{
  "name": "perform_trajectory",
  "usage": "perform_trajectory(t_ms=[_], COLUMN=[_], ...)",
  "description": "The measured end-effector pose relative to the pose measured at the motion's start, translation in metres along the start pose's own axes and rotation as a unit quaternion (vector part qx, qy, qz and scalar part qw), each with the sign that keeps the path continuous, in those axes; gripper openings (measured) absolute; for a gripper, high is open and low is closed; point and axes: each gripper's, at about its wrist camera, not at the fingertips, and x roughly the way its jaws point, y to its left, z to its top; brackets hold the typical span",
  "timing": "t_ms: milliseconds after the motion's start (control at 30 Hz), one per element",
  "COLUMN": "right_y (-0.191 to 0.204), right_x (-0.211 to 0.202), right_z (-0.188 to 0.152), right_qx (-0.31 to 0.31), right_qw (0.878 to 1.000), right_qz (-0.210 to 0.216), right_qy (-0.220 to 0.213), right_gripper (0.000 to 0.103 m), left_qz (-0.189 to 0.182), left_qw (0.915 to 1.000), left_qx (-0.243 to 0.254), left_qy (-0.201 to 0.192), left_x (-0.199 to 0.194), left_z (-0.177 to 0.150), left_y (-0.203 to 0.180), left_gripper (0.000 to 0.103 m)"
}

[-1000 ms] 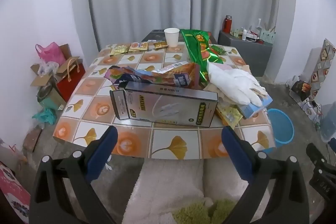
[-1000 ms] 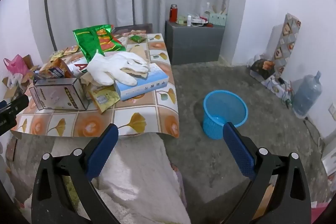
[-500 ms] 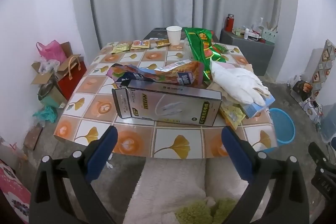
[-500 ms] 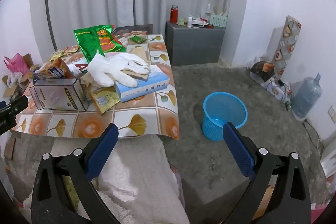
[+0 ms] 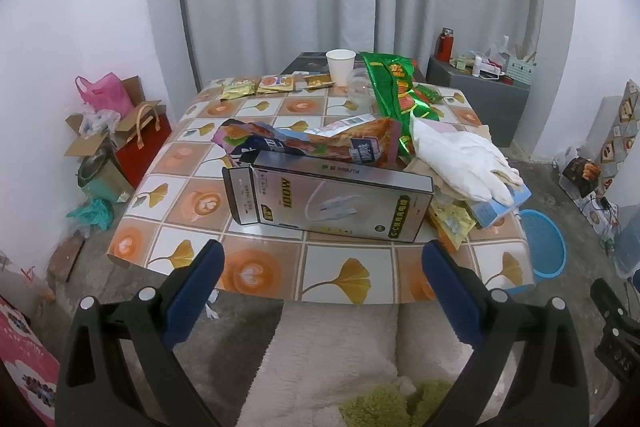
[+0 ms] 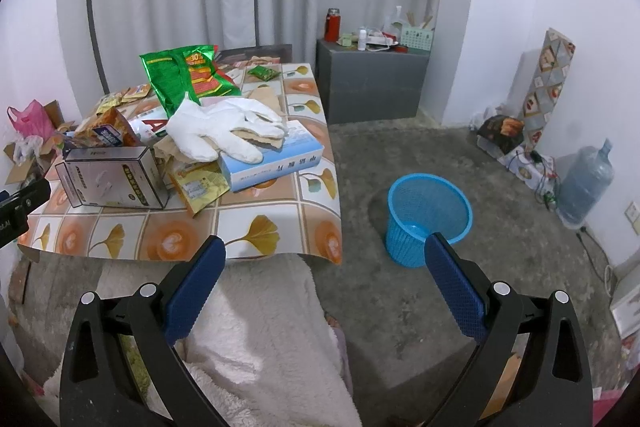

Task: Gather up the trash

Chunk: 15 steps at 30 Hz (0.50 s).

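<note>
The left hand-held gripper (image 5: 322, 263) hangs over the near edge of the tabletop (image 5: 340, 277), its blue-padded jaws spread wide with nothing between them. Just beyond it on the tabletop lies a silver cable box (image 5: 328, 201), long side toward the camera. Behind the box rests a crumpled orange snack bag (image 5: 320, 145), and to the right a white glove (image 5: 460, 159) lies draped over a blue tissue box (image 5: 500, 205), with yellow wrappers (image 5: 454, 221) tucked under that pile. A green chip bag (image 5: 394, 89) stands farther back, near a white paper cup (image 5: 340, 67) and small sachets (image 5: 276, 83) along the far edge.

The right hand-held gripper (image 6: 324, 259) is likewise wide open and empty, held off the tabletop's right corner, above the floor and a fluffy pale blanket (image 6: 256, 323). The trash pile sits up and to its left; the silver cable box (image 6: 114, 177), white glove (image 6: 224, 131) and blue tissue box (image 6: 276, 157) are all well apart from it. A blue mesh wastebasket (image 6: 428, 215) stands upright on the concrete floor beside the tabletop, just beyond the right fingertip (image 6: 438, 247); the part of its inside that shows holds no trash.
</note>
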Motion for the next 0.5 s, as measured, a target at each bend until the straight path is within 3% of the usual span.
perform_trajectory(t_ms=[500], right_y=[0.0001], right_x=[0.0017], right_z=[-0.003], right_qx=[-0.002], right_qw=[1.0], right_qz=[0.001], right_qy=[0.001], right_gripper=[0.095], left_qz=[0.004], left_qw=[1.0], left_qx=[0.001], left_qy=[0.004], left_x=[0.0015], left_z=[-0.0018], left_y=[0.0027], left_gripper=[0.097])
